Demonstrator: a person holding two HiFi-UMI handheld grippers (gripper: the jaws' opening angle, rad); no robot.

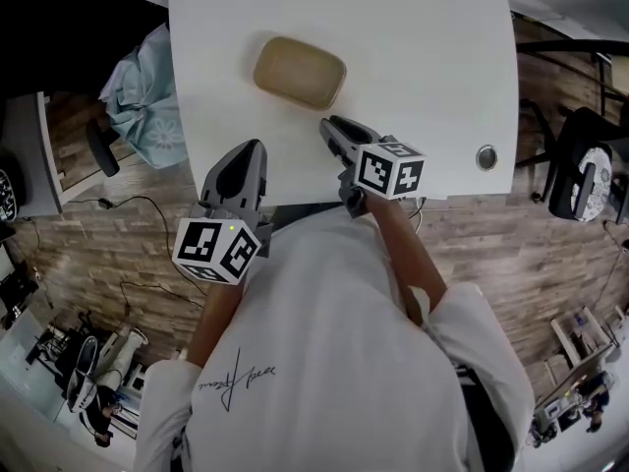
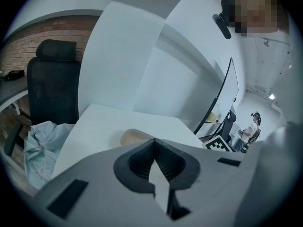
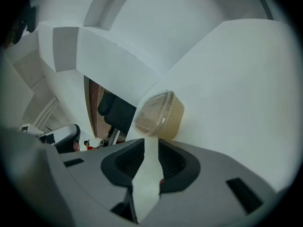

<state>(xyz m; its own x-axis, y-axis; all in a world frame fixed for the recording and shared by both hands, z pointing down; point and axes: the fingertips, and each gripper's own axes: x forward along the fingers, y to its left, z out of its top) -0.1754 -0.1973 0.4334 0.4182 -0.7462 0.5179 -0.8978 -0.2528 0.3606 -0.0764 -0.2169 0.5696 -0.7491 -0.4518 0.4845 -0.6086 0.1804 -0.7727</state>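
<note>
The lidded container (image 1: 300,72) sits on the bench (image 1: 432,47), just beyond both tools. The left hand-held gripper (image 1: 248,153) has its jaws together and the right hand-held gripper (image 1: 332,128) has them barely parted; both are empty. Approaching with so narrow a gap could shove the light container away or dent its lid.

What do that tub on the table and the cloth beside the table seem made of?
Tub: likely thin plastic. The right gripper view shows a clear, glossy lid over a tan body. Cloth: soft fabric, pale blue and matte, crumpled into folds.
</note>
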